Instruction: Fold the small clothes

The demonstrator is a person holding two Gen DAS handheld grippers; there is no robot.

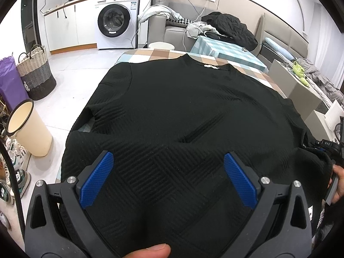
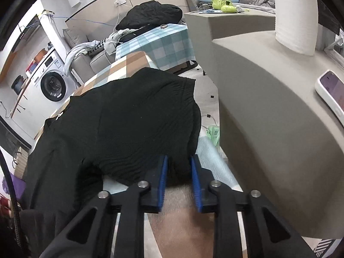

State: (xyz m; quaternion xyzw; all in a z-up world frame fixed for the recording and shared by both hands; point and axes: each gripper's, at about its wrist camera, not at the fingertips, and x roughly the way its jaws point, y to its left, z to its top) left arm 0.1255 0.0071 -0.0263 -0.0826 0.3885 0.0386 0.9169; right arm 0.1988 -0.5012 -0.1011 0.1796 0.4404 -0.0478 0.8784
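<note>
A matt black knitted sweater (image 1: 172,107) with ribbed texture lies on a checked cloth worktop (image 1: 150,53). Ridged blue plastic fingers (image 1: 96,178) sit on matt black arms with shiny metal pins.

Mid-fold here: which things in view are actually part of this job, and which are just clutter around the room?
Part of the job:
- black sweater
- checked tablecloth under it
- left claw, open above the sweater
- right claw, closed on the sweater's edge

Just lying about:
- washing machine
- woven basket
- cream bin
- phone
- black jacket
</note>
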